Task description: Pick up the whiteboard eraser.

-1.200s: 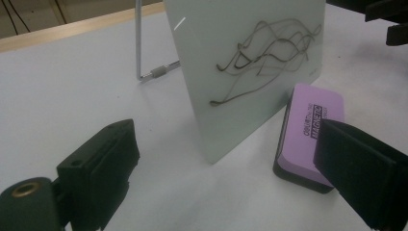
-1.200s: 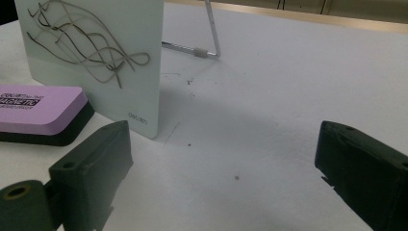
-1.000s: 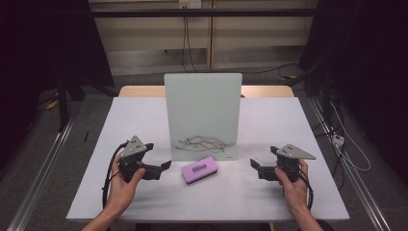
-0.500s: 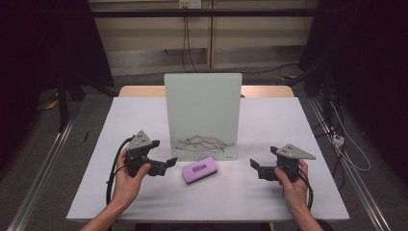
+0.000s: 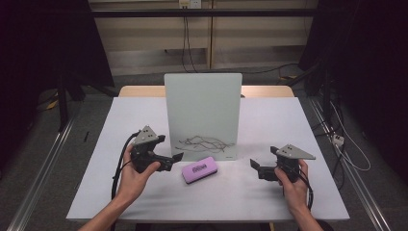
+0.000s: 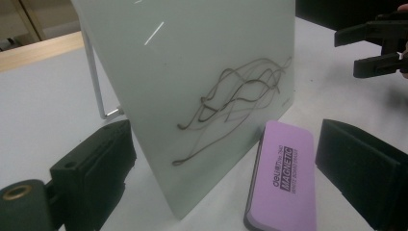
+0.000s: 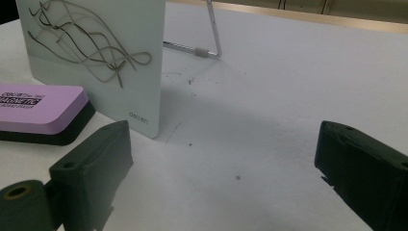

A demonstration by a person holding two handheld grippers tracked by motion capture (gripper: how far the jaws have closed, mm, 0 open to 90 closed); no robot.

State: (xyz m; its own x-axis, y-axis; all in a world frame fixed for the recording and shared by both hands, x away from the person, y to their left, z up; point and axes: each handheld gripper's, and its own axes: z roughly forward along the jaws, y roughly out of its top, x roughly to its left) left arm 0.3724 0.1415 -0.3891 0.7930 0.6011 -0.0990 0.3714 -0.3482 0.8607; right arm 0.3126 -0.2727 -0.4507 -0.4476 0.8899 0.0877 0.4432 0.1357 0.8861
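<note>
On the left of the white counter [image 5: 96,144], the person's left hand [image 5: 134,174] holds the left gripper [image 5: 176,159] low over the surface, the forearm coming in from the near edge and angling right and far. Its jaws point right toward the small whiteboard and stand wide apart, holding nothing; in the left gripper view the near lower edge of the board and the eraser lie in the gap between them. Since a second ago this gripper has moved right and a little farther from the person, closing in on the board's lower left corner.

The upright pale grey-green whiteboard [image 5: 202,110] stands at the counter's middle on a bent wire stand, with dark looping scribbles [image 5: 207,143] across its lower part. The flat purple magnetic eraser [image 5: 199,169] with a black underside lies on the counter just in front of the board's lower edge, between the two grippers and nearer the left one. It has not moved.

On the right, the right hand [image 5: 288,180] holds the right gripper [image 5: 255,168] near the counter, jaws pointing left and spread open, empty, well apart from the eraser. Its place is unchanged.
</note>
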